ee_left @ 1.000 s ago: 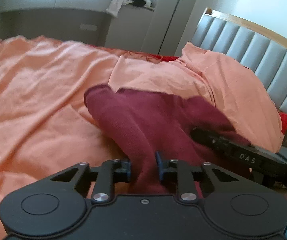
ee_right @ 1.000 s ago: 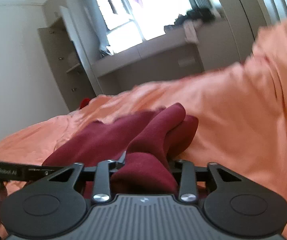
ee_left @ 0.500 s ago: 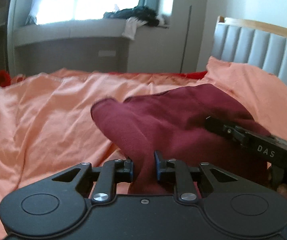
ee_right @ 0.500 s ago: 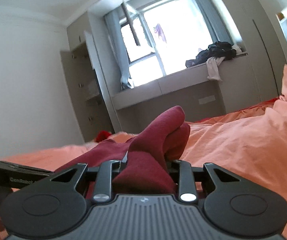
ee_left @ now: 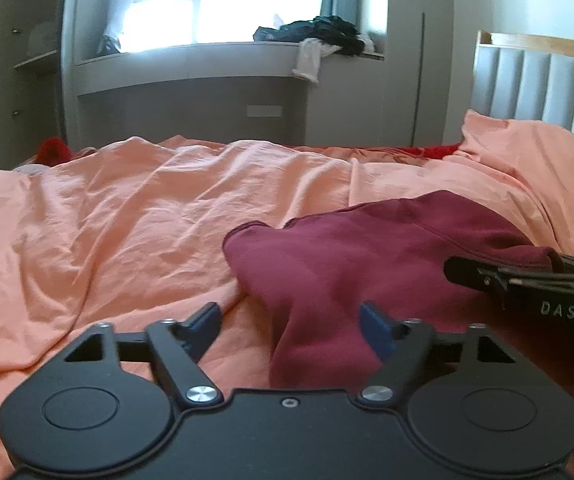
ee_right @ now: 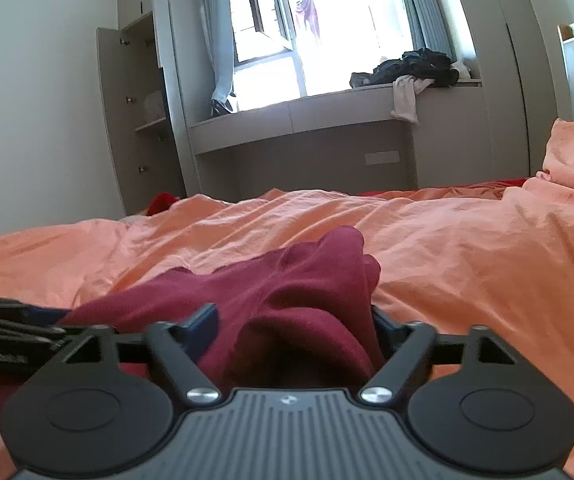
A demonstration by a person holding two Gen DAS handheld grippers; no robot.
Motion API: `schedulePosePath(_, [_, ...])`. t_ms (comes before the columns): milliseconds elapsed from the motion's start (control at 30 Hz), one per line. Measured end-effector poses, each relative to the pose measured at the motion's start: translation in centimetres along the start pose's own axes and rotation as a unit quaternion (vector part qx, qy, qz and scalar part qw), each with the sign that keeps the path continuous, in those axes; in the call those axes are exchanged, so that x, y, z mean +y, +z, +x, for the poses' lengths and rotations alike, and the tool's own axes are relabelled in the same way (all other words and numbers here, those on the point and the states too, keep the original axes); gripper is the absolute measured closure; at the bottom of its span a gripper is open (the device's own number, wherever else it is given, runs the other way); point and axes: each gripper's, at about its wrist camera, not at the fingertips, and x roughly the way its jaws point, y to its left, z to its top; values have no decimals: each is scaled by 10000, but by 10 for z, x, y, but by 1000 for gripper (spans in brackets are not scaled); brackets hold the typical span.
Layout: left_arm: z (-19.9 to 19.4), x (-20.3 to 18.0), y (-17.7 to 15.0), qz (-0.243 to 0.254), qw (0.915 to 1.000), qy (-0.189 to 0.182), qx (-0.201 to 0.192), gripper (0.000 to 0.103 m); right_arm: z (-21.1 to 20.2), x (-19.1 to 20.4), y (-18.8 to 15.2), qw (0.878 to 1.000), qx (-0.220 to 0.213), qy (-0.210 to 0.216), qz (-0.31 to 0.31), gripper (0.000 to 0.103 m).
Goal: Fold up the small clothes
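Garment [ee_left: 367, 256] — dark maroon knit, lying crumpled on the orange sheet [ee_left: 127, 232] of the bed, near the front edge of both views. In the left wrist view it spreads to the right of centre, one fold running down between the left gripper's fingers. In the right wrist view the garment [ee_right: 287, 300] bunches into a raised hump that fills the space between the right gripper's fingers.

Left gripper [ee_left: 291, 322]: jaws spread wide, just been opening. Cloth lies between them; the left blue pad [ee_left: 207, 320] stands clear of it over the sheet, the right pad sits at the cloth's edge, not squeezing.

Right gripper [ee_right: 293, 326]: jaws likewise spread, just been opening. The hump sits between the fingers and brushes the right one; no pinch visible — the left pad [ee_right: 203, 326] has a gap to the cloth.

Each gripper shows in the other's view: the right one [ee_left: 527, 284] comes in from the right edge, over the garment's far side; the left one [ee_right: 11, 340] comes in from the left edge, beside the cloth.

Further out: the sheet is wrinkled, a pillow [ee_left: 527, 160] in the same orange sits by the grey padded headboard [ee_left: 535, 88]. Beyond the bed, a grey window bench [ee_right: 307, 120] carries a heap of dark clothes [ee_right: 411, 66]. A bright window [ee_right: 287, 32] stands above it, an open wardrobe [ee_right: 135, 112] to the left.
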Motion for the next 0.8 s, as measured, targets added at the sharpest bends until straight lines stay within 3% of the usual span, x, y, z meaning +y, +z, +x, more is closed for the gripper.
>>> schedulePosePath(167, [-17, 4, -11, -311, 9994, 124, -98, 9, -6, 0, -1, 9997, 81, -137, -195, 0])
schedulePosePath(467, [-51, 4, -34, -523, 9981, 182, -285, 3, -32, 8, -10, 9982, 314, -344, -385, 0])
schedulePosePath(800, [-72, -1, -36, -622, 9976, 243, -170, 1, -66, 32, -19, 9900, 4, -778, -1174, 0])
